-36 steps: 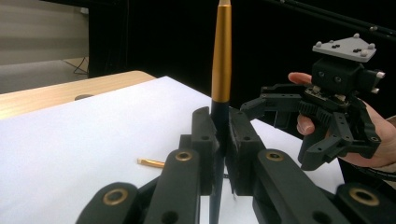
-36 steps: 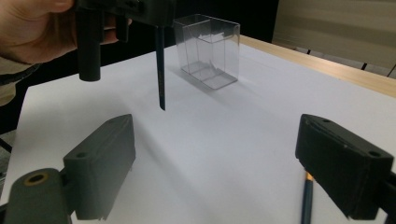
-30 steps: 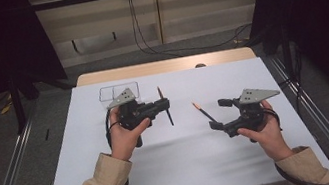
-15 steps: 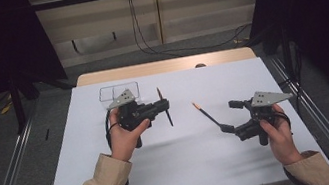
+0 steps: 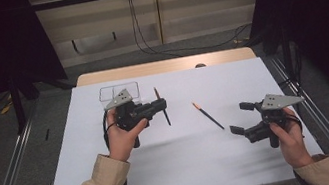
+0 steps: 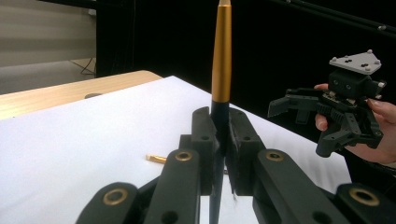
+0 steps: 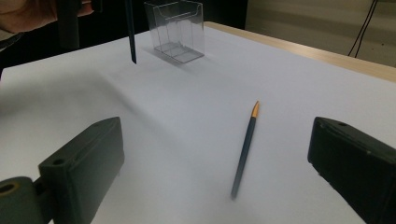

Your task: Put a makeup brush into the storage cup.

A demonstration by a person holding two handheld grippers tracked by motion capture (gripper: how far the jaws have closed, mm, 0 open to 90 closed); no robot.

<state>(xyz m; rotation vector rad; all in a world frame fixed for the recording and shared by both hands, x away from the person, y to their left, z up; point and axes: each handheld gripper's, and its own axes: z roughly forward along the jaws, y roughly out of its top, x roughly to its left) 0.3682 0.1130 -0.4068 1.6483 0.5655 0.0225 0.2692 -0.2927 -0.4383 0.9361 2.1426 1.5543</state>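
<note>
Right gripper [image 5: 249, 118] jaws wide apart, loose pen [image 5: 208, 115] just far-left of them, lying diagonally; left gripper [image 5: 161, 107] clamps another pen [image 6: 220, 70].

Lighting even from overhead. The white paper-covered table [image 5: 180, 140] is bright, with no blown-out glare; the surroundings fall off to near black at left and right. Soft faint shadows lie on the sheet under both hands. The high view is slightly soft overall. In the left gripper view, the near black jaws are blurred, the gold-and-black pen [image 6: 221, 70] is sharp, and the far background is dark. In the right gripper view, the near jaws are out of focus, the clear plastic box [image 7: 176, 31] shows faint reflections, and the dark pencil with orange tip [image 7: 245, 147] blurs at its near end.
</note>
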